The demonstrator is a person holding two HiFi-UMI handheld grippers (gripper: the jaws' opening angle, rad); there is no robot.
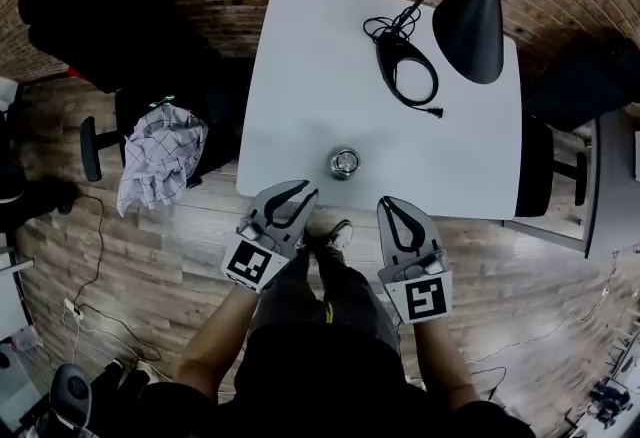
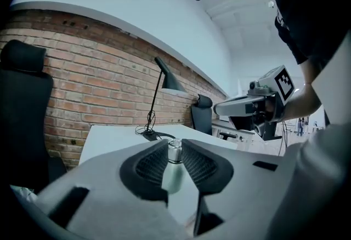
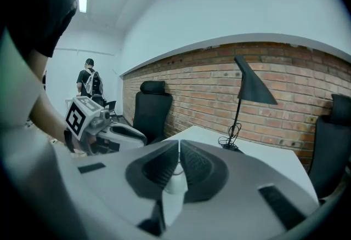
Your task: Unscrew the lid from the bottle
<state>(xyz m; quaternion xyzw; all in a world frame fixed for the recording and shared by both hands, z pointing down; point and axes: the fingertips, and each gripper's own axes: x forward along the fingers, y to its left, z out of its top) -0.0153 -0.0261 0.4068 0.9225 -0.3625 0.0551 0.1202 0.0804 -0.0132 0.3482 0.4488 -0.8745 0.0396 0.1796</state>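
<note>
While my left gripper [image 1: 307, 189] and right gripper [image 1: 387, 202] are both closed and empty, reaching in could knock the steel bottle [image 1: 344, 163] over.

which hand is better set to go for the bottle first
Left, probably. The left tool points at the bottle, which sits dead ahead in its own view; the right tool view shows no bottle. Both are shut.
</note>
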